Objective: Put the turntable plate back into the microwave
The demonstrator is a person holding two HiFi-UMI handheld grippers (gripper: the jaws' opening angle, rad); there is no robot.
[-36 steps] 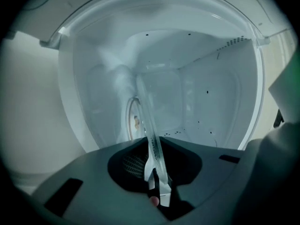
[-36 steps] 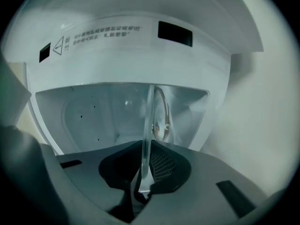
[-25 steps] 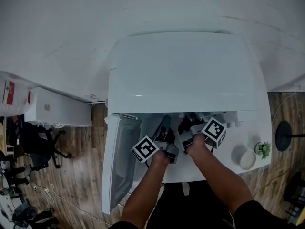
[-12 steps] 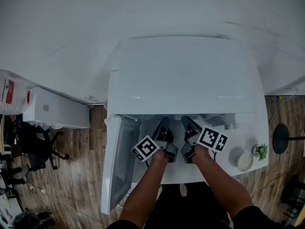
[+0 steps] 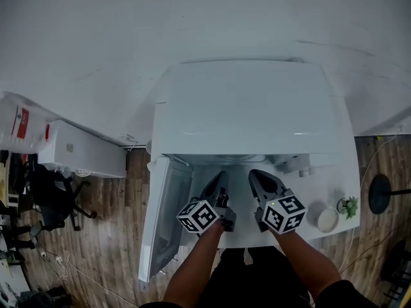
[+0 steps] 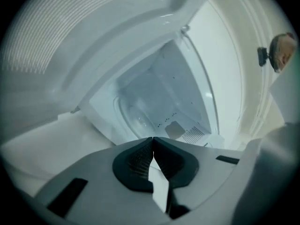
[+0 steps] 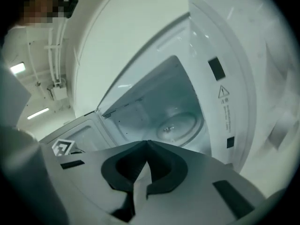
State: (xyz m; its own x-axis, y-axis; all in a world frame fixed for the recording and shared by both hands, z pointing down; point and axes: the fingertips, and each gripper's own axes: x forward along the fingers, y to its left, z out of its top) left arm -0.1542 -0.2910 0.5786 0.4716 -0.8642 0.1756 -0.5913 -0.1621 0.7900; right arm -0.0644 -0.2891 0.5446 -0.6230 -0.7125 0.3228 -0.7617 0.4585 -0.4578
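A white worktop (image 5: 327,191) over a brown wooden floor (image 5: 96,249) carries a large white box-shaped microwave (image 5: 247,108), which takes up most of its surface. The microwave's white windowed door (image 5: 166,217) hangs wide open on the left side of the head view, leaving the pale cavity exposed towards the person. Inside that cavity, the round clear glass turntable plate (image 7: 180,125) lies flat on the floor, roughly centred, with its hub showing in the middle; nothing touches it. The person's two bare forearms reach in from the bottom of the head view, side by side and close together, in front of the opening. The left gripper (image 5: 221,174), grey with a black-and-white marker cube (image 5: 199,215) on it, points into the mouth of the cavity; its dark ribbed fingers (image 6: 138,161) are pressed together at the tips with nothing between them. The right gripper (image 5: 253,172), of the same build with its own marker cube (image 5: 283,213), sits just beside it and also points at the cavity; its dark fingers (image 7: 168,168) likewise meet at the tips and hold nothing. Both sets of fingers are well apart from the plate. At the right end of the worktop stands a small white round bowl (image 5: 327,218), and just beside it a small green potted plant (image 5: 350,205).
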